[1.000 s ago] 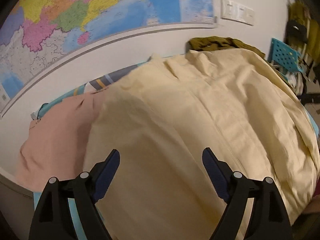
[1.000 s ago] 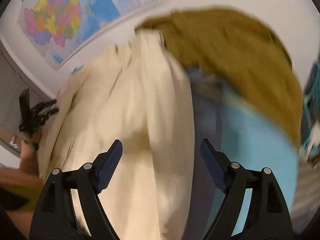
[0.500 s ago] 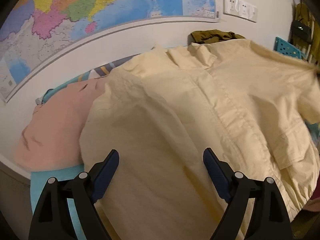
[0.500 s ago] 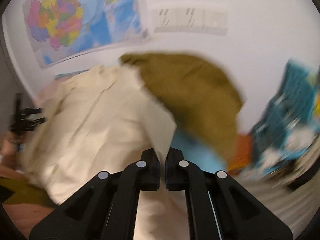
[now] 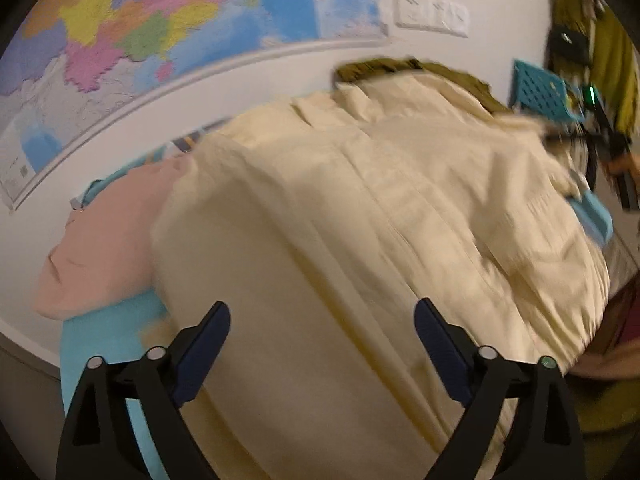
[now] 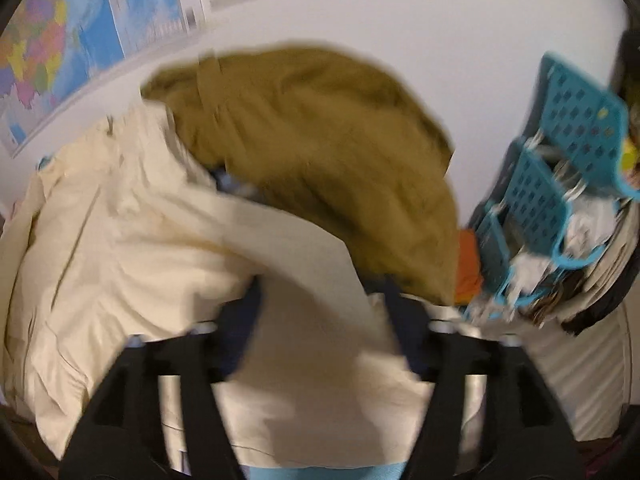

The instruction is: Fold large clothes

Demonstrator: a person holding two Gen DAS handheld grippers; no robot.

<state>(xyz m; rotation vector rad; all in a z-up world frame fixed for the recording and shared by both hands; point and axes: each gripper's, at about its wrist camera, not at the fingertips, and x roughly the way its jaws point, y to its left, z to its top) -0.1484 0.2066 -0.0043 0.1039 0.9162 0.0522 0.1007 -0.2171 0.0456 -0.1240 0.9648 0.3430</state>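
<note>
Cream shirt point(image 5: 360, 240): we found it spread across the blue sheet point(image 5: 104, 340), front upward, collar toward the wall.

Left gripper point(image 5: 322, 340): above the shirt's near part, jaws wide apart and just opened further, no cloth pinched between them.

Right gripper point(image 6: 322, 320): at the shirt's far side, jaws apart, just opened; a loose flap of the shirt point(image 6: 312, 280) lay between them, pads not pressing on it as far as the blur let us tell.

Pink garment point(image 5: 100, 248): left of the shirt, partly under it.

Olive garment point(image 6: 320, 160): beyond the shirt, against the wall.

Map point(image 5: 160, 32): on the wall above the shirt.

Teal basket point(image 6: 560, 184): right of the shirt.
</note>
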